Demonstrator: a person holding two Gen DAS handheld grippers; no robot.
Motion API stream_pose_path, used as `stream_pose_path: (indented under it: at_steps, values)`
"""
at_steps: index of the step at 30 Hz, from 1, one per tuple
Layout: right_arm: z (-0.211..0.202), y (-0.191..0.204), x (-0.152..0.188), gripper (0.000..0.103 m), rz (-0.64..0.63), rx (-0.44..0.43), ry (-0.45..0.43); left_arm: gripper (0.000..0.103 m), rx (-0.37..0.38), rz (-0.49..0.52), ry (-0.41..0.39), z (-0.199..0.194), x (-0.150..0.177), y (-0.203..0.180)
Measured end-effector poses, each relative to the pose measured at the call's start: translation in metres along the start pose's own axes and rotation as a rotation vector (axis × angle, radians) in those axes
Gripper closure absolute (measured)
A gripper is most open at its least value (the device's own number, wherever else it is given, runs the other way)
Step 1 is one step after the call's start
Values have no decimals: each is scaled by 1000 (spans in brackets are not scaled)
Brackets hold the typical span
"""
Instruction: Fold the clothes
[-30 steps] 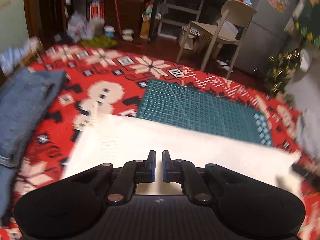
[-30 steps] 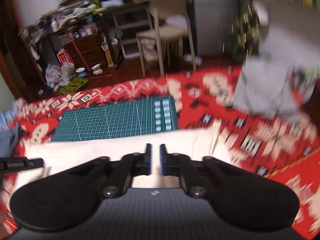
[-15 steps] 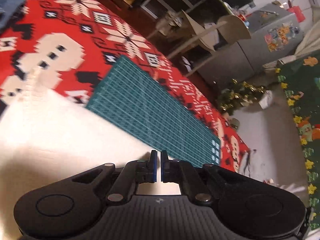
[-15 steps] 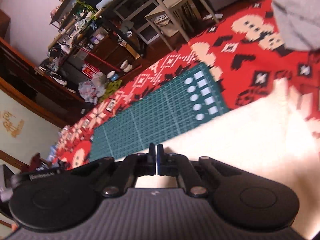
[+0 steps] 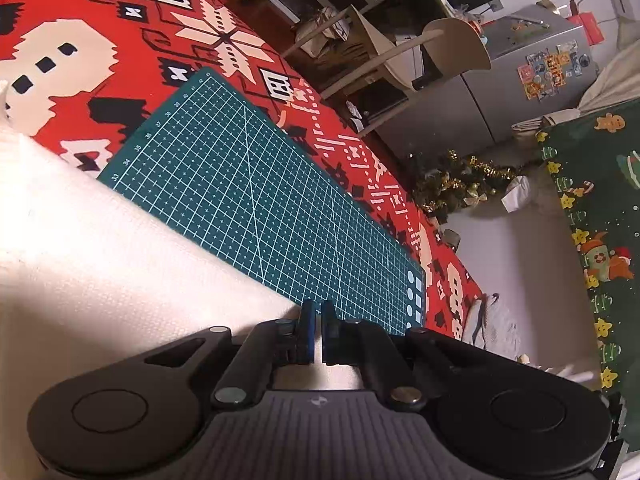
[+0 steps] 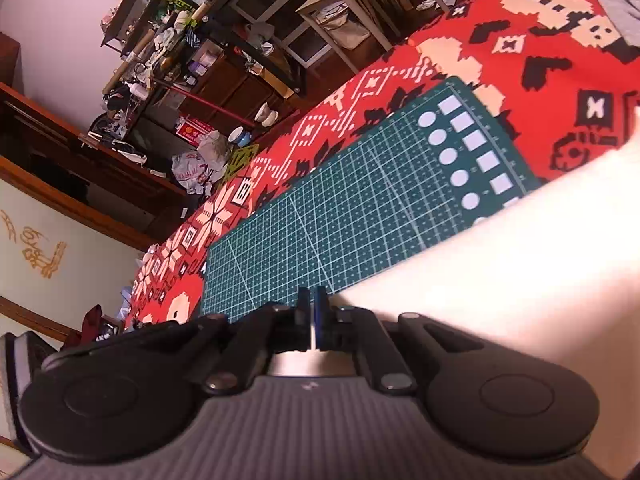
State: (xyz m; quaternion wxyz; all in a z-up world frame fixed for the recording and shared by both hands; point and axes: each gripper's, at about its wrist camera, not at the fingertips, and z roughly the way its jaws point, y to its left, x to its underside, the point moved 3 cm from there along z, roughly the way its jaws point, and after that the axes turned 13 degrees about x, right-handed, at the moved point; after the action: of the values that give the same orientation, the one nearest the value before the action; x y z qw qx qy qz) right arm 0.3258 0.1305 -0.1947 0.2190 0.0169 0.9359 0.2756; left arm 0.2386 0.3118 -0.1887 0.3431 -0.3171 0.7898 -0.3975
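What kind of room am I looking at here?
Most likely a lived-in home room, used as a folding spot. A red patterned rug covers the floor, a fridge with stickers stands beside a chair, and cluttered shelves line the wall.

The cutting mat [image 5: 256, 200] lies on the rug [image 5: 80, 48]. The cloth [image 5: 100, 264] covers the mat's near edge, spreading onto the rug beside it. Beyond the rug's far edge stand a chair [image 5: 404, 56] and cluttered shelves [image 6: 168, 60] (on bare floor). Each gripper [image 5: 317, 330] [image 6: 311, 324] sits at the cloth's far edge.
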Motion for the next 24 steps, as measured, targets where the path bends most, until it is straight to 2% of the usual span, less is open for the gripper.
stream_pose_path:
  at_steps: [8, 12, 19, 24]
  values:
    - [12, 7, 2, 102, 33, -21, -2, 100, -4, -16, -15, 0, 2, 0]
    - [13, 2, 1, 103, 81, -30, 16, 100, 7, -58, -37, 1, 1, 2]
    - [17, 1, 2, 101, 156, -49, 9, 100, 92, -169, -52, -1, -1, 10]
    - [22, -7, 5, 103, 221, -72, 23, 99, 117, -226, -62, 1, 0, 16]
